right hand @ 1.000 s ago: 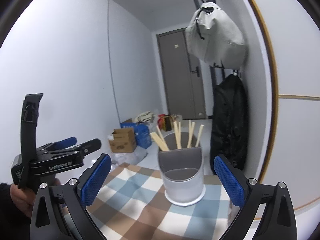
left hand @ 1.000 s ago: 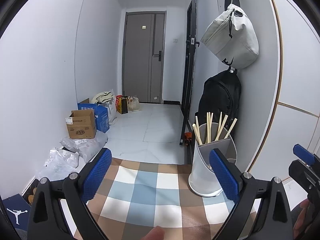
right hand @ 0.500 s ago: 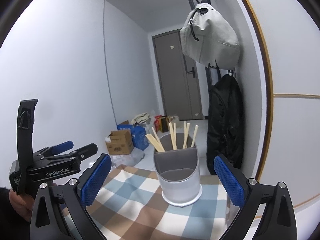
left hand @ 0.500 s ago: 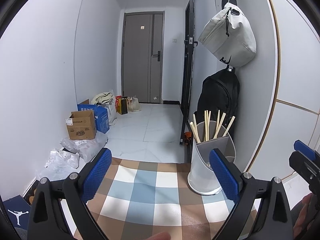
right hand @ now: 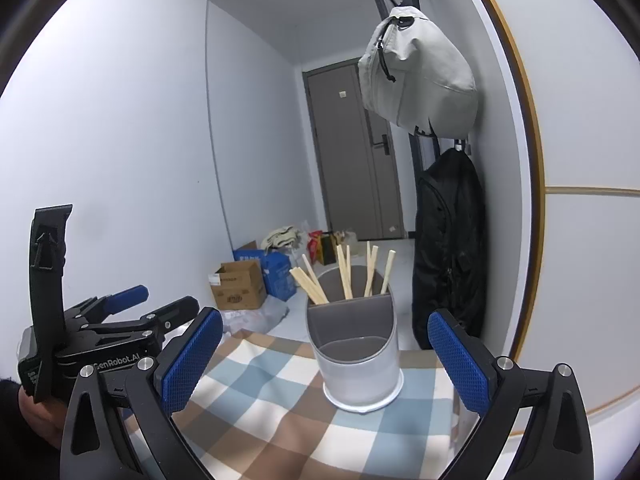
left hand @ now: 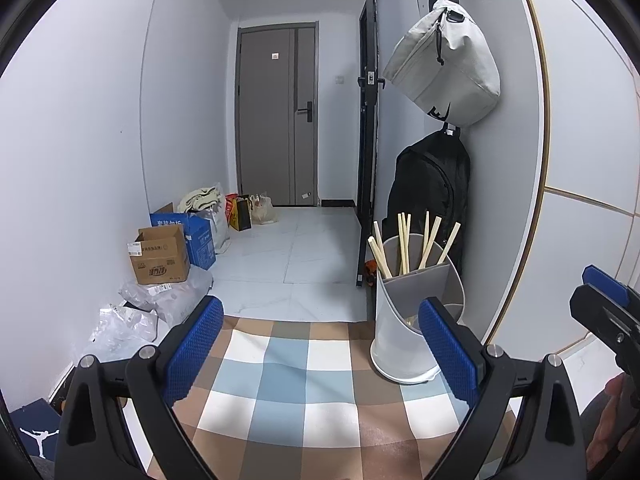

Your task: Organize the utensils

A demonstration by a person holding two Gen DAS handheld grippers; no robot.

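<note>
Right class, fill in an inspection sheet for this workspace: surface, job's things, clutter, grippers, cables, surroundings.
Surface: checked blue, brown and white tablecloth.
Job's things: grey two-compartment plastic utensil holder upright; pale wooden chopsticks in its rear compartment, front compartment looks empty.
Clutter: nothing seen on the cloth.
Grippers: left gripper and right gripper both open, holding nothing.
Cables: nothing seen.
Surroundings: brown cardboard box on the floor, black backpack hanging on the wall.
</note>
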